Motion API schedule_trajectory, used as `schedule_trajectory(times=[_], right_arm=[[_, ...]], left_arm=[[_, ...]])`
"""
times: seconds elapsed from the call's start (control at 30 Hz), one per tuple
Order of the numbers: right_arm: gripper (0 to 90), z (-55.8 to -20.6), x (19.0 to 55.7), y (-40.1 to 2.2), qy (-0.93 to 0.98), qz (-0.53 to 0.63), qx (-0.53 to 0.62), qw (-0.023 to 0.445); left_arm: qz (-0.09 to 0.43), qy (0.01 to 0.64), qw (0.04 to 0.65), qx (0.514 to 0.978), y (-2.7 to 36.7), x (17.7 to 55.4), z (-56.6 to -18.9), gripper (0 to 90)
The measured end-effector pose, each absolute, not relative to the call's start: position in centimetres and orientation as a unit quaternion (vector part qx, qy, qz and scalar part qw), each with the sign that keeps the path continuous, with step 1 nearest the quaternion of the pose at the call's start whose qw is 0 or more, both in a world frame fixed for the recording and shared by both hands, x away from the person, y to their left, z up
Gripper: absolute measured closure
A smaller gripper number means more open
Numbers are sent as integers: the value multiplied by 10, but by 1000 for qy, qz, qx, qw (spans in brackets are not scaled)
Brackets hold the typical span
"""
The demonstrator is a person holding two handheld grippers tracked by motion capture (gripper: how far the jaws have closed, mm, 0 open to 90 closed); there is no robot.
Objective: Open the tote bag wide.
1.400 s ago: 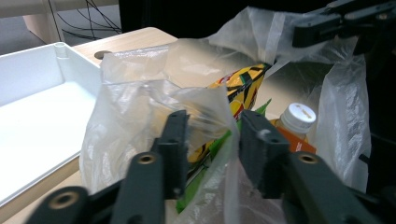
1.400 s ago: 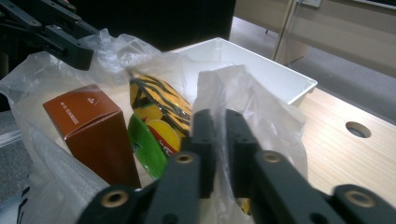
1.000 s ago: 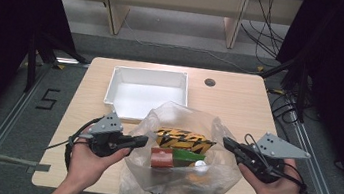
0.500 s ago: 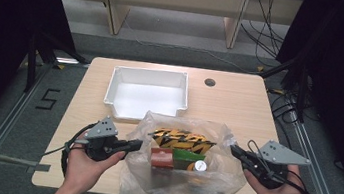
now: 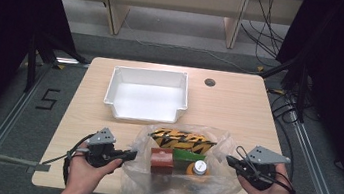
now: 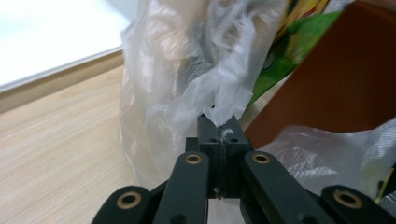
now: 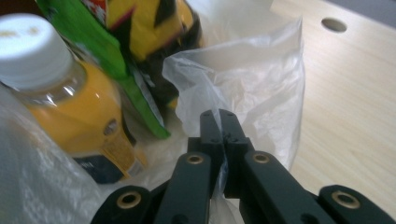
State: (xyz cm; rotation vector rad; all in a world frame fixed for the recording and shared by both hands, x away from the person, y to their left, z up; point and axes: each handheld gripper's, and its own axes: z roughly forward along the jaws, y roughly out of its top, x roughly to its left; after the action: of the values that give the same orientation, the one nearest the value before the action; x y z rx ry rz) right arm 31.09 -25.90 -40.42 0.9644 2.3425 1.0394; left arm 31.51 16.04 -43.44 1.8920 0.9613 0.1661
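Holding bag (image 5: pixel 175 188) mouth spread on worktop (image 5: pixel 238 111), near edge, so I can get at contents. Left tool (image 5: pixel 132 154) clamped on left rim, right tool (image 5: pixel 228 160) clamped on right rim. Bag: clear crinkled plastic, printed lettering. Inside: yellow-black packet (image 5: pixel 182 139), red box (image 5: pixel 162 158), green pack (image 5: pixel 186 156), white-capped bottle (image 5: pixel 198 168). White bin (image 5: pixel 146 93) just behind.

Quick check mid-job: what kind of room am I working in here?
Probably a lab or recording workspace, not a home or shop: a small wooden table stands on a grey floor between metal floor rails, with loose cables trailing behind and a taped number on the floor.
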Motion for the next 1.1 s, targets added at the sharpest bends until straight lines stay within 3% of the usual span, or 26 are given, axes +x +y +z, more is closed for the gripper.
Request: schedule_trajectory(times=[0.57,0.7,0.9,1.0,1.1], right_arm=[[898,-450,335,-256,856,324,375,151],[807,-442,335,-261,864,317,361,149],[643,-417,318,-268,825,380,398,131],[607,-409,315,-274,820,401,379,148],[569,-393,308,-277,804,429,381,155]], left_arm=[[35,411,458,788,154,330,-475,891],[45,407,468,783,155,327,-469,877],[70,395,498,768,167,314,-445,659],[86,386,513,762,172,310,-434,526],[110,371,522,760,178,307,-417,461]])
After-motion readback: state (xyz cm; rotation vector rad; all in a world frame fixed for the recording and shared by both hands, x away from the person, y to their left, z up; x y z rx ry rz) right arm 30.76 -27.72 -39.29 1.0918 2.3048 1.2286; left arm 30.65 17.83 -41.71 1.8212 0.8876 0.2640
